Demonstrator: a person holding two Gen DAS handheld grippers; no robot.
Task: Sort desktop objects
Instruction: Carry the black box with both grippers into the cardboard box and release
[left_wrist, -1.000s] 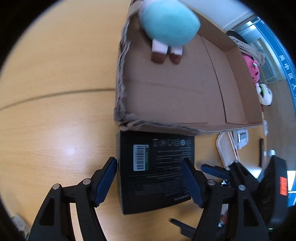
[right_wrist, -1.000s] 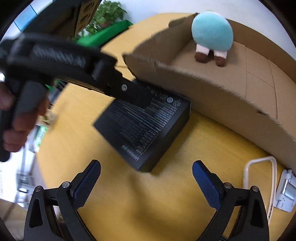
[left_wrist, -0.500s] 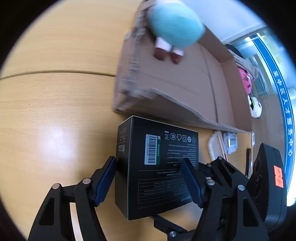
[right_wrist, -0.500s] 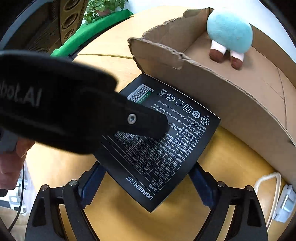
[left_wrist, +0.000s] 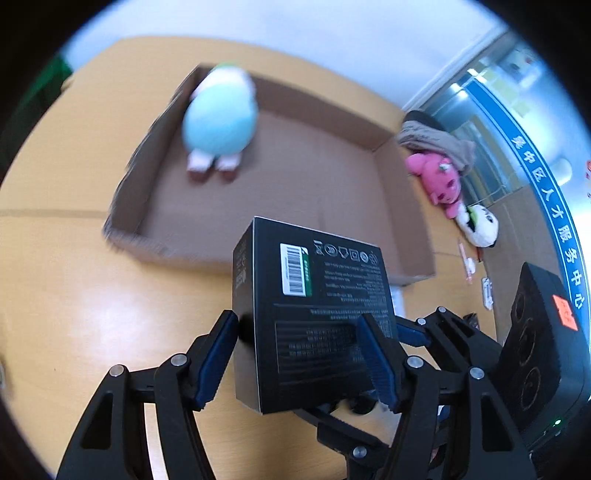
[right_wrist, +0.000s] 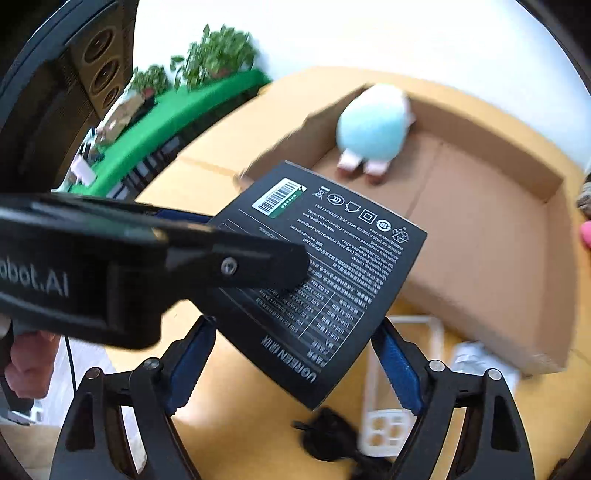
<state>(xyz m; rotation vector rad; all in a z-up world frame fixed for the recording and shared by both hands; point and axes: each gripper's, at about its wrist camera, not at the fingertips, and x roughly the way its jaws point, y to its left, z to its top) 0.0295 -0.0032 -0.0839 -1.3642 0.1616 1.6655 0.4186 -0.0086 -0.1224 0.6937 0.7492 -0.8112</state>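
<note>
Black carton (left_wrist: 310, 317) is clamped between the blue pads of the left tool (left_wrist: 299, 354), lifted clear of the bench (left_wrist: 74, 295) and tilted. Right tool (right_wrist: 291, 363) brackets the carton's lower corner; whether its pads actually bear on the cardboard cannot be told. Cardboard tray (left_wrist: 388, 177) lies beyond the carton at 12 o'clock, with a blue plush toy (left_wrist: 219, 122) seated in its 11 o'clock corner. Pink plush (left_wrist: 439, 181) and a panda plush (left_wrist: 478, 225) lie outside the tray at 2 o'clock. Judgement: the carry is in hand. Recommended: raise the carton above the tray's near wall, keep it level, set it on bare floor at centre, clear of the blue plush toy.
</note>
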